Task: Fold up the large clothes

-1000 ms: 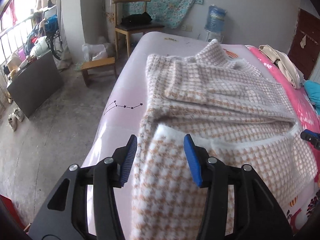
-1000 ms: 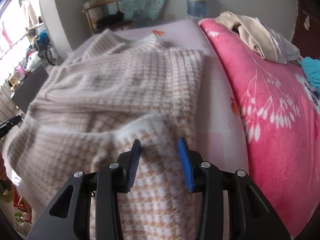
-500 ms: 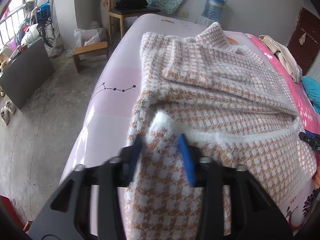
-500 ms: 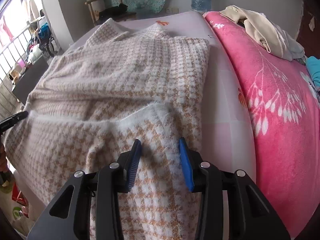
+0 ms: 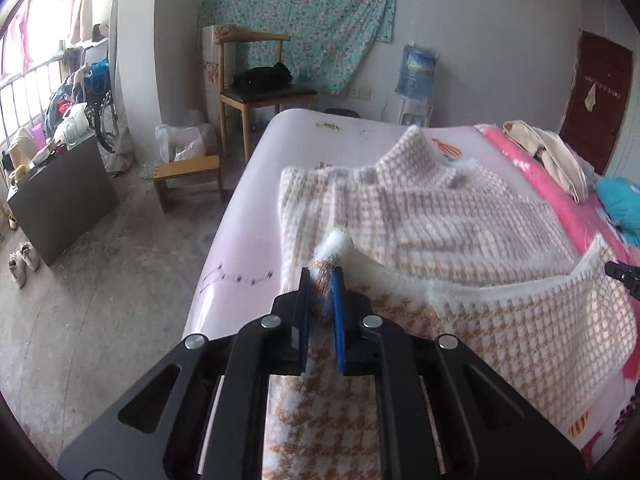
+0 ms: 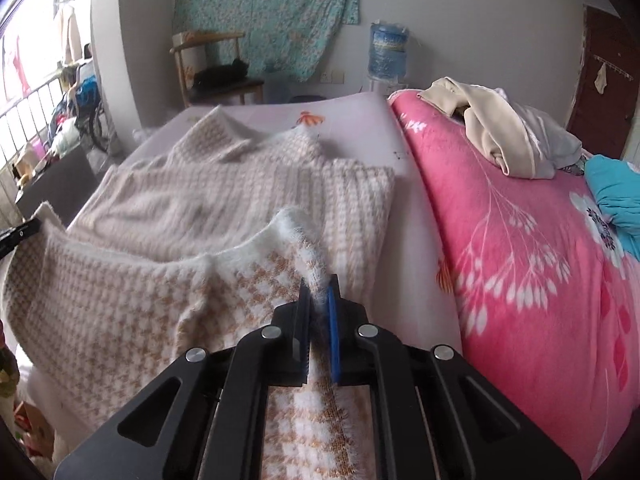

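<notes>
Left wrist view: left gripper [image 5: 321,280] just closed, clamped on the near left hem corner of the houndstooth sweater [image 5: 440,220], fluffy white edge bunched between the blue pads [image 5: 338,312]. Sweater spread over the pale pink bed sheet [image 5: 248,216], collar toward the far edge, hem raised off the near edge in a sagging span. Tip of the right gripper [image 5: 622,274] at the hem's other corner, far right. Off the bed's left edge: one wooden chair [image 5: 256,92] with a black bag [image 5: 262,76] on its seat, one low stool [image 5: 188,178], one white plastic bag [image 5: 180,142], one dark cabinet [image 5: 60,204], one pair of shoes [image 5: 22,262] on the concrete floor. One water dispenser [image 5: 416,76] at the far wall, floral cloth [image 5: 304,12] hung above the chair. Nothing lying on the sweater.

Right wrist view: right gripper [image 6: 319,292] just closed as well, pinching the near right hem corner of the sweater [image 6: 240,200]. Hem strung leftward to the left gripper [image 6: 18,234] at the picture's left edge. Pink floral blanket [image 6: 520,260] just beside the sweater on the bed's right half, narrow strip of sheet [image 6: 412,240] between them. On the blanket: one heap of beige clothes [image 6: 500,128], one teal garment [image 6: 616,196] at the right edge. Same chair [image 6: 208,68] and dispenser [image 6: 386,56] at the far wall.
</notes>
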The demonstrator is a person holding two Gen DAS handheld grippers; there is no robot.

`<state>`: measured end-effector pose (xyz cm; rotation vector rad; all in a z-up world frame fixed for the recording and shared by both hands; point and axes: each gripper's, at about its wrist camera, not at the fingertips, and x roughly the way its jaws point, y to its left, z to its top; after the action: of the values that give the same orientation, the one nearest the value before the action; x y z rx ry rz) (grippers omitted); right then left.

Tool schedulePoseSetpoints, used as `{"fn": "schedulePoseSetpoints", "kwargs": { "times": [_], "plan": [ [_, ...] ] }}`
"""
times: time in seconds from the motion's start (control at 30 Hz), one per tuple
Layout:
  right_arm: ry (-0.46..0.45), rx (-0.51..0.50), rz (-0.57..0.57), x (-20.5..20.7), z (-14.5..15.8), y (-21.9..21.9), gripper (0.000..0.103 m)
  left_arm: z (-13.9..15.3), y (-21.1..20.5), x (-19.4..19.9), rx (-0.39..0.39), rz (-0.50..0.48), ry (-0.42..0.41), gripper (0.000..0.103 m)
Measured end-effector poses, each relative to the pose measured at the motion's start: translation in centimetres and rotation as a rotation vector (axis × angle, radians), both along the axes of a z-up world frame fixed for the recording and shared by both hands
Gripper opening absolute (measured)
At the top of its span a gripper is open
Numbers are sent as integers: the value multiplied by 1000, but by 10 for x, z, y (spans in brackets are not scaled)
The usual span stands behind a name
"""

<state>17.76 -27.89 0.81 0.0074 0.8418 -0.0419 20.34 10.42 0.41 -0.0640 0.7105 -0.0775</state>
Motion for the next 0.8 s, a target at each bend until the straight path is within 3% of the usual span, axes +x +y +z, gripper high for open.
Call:
{"fn": "schedulePoseSetpoints", "kwargs": {
  "times": [0.23,0.4,0.47,0.53,0.57,0.67,0.73,0.8],
  "plan": [
    [110,32,-39,28,-53,-10,8,-52,-6,34,35,7,106,9],
    [120,53,-34,28,-56,-11,12,-58,-13,30,84,4,80,14],
    [132,62,-39,25,-49,-14,24,-53,-9,29,49,-2,84,17],
    [96,57,-59,15,-33,-17,39,-38,-1,21,27,25,49,35],
    [78,61,-65,10,-26,-19,40,-30,2,14,23,37,22,42],
    [22,89,-40,-8,-1,-12,42,1,6,-12,-20,20,-77,43],
    [14,135,56,-18,6,9,42,15,-4,-32,-97,-80,-108,43],
    [36,161,148,-22,3,33,42,16,-20,-43,-170,-193,-76,43]
  ]
}}
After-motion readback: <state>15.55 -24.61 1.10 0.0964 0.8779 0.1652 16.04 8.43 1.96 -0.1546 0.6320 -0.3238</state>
